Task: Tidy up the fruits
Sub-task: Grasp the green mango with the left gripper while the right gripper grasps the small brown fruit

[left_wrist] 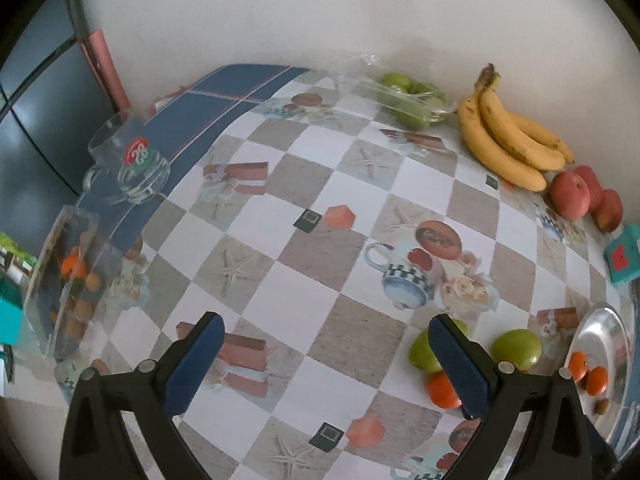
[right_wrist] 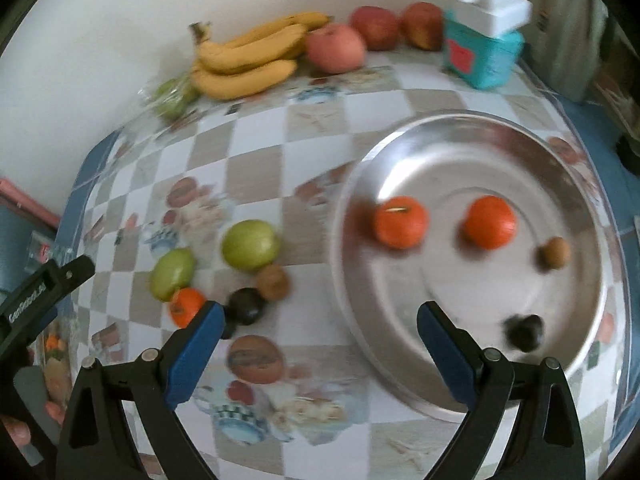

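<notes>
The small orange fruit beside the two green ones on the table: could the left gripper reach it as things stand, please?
Probably yes. The small orange fruit lies just past the open left gripper, by its right finger, with nothing on top; a sideways shift should do.

The left gripper point(left_wrist: 326, 360) stands wide apart over bare checkered tablecloth point(left_wrist: 304, 208); from it toward 12 o'clock the cloth lies free up to the bagged green fruit point(left_wrist: 412, 98) by the wall. At 10 o'clock a glass cup point(left_wrist: 128, 160) and, at 9 o'clock, a clear box point(left_wrist: 64, 280) block the edge. At 1 o'clock bananas point(left_wrist: 508, 136) and red apples point(left_wrist: 580, 196) line the wall.

The right gripper point(right_wrist: 318, 320) is parted too. At 10 o'clock a tight cluster bars the way: two green fruits point(right_wrist: 250, 244), an orange point(right_wrist: 186, 306), a dark fruit point(right_wrist: 246, 306) and a brown one point(right_wrist: 272, 282). The steel plate point(right_wrist: 480, 152) has open room in its middle.
</notes>
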Demonstrator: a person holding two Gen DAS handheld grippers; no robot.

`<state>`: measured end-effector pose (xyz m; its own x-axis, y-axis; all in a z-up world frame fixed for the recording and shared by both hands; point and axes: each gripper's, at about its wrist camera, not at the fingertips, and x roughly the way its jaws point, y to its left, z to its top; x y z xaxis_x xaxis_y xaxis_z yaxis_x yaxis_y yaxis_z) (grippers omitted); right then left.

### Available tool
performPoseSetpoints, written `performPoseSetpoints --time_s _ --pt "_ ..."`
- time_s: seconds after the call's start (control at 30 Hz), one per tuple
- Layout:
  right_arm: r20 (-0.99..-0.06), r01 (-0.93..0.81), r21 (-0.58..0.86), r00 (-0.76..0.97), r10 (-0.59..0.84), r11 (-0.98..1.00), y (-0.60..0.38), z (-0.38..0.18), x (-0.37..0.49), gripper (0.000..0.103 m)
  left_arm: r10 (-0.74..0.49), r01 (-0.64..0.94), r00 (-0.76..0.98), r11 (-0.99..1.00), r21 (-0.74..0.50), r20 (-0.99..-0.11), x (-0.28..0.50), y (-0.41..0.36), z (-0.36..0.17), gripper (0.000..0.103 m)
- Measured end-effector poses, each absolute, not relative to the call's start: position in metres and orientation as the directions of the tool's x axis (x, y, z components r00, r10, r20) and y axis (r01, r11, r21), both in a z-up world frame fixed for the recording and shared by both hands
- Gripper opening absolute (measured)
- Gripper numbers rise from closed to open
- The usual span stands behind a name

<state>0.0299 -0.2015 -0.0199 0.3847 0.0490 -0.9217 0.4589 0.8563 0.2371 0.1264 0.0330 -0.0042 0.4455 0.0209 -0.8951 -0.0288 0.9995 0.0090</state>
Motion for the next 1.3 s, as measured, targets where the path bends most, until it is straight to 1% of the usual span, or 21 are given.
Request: performPoseSetpoints --time_s 0.2,0.43,0.63,0.9,1.07,1.13,1.2,1.27,1.3 --pt "-0.908 0.399 0.280 0.406 0.105 0.873 -0.181 -0.019 0.045 0.097 0.002 -0.066 0.424 0.997 -0.028 -0.906 0.131 0.046 -0.009 0.103" --pt "-0.900 0.385 0.301 0.416 0.127 0.872 -0.176 -0.022 0.056 0.097 -0.073 -0.017 0.351 0.996 -0.084 -0.933 0.136 0.034 -0.026 0.103" --pt "-0.898 0.344 0.227 0.437 0.058 0.911 -0.175 -0.021 0.063 0.097 -0.096 0.030 0.325 0.995 -0.092 -0.941 0.137 0.017 -0.035 0.103" --pt "-0.874 0.314 0.248 0.481 0.071 0.917 -0.175 -0.021 0.063 0.097 -0.142 0.058 0.319 0.990 -0.131 -0.937 0.139 0.009 -0.037 0.103" --pt "-0.859 0.327 0.303 0.500 0.108 0.895 -0.180 -0.021 0.060 0.096 -0.180 0.070 0.312 0.984 -0.167 -0.933 0.140 0.005 -0.040 0.102" --pt "-0.860 0.321 0.297 0.499 0.106 0.900 -0.179 -0.021 0.060 0.090 -0.190 0.083 0.307 0.981 -0.173 -0.932 0.141 0.001 -0.042 0.102" --pt "-0.864 0.316 0.280 0.494 0.095 0.906 -0.177 -0.022 0.061 0.075 -0.196 0.095 0.304 0.980 -0.176 -0.932 0.142 -0.003 -0.044 0.102" --pt "-0.870 0.316 0.272 0.485 0.091 0.909 -0.177 -0.025 0.062 0.071 -0.206 0.104 0.297 0.978 -0.183 -0.933 0.143 -0.006 -0.047 0.101" --pt "-0.871 0.313 0.278 0.480 0.101 0.908 -0.177 -0.027 0.063 0.070 -0.212 0.109 0.289 0.976 -0.188 -0.933 0.143 -0.008 -0.049 0.098"
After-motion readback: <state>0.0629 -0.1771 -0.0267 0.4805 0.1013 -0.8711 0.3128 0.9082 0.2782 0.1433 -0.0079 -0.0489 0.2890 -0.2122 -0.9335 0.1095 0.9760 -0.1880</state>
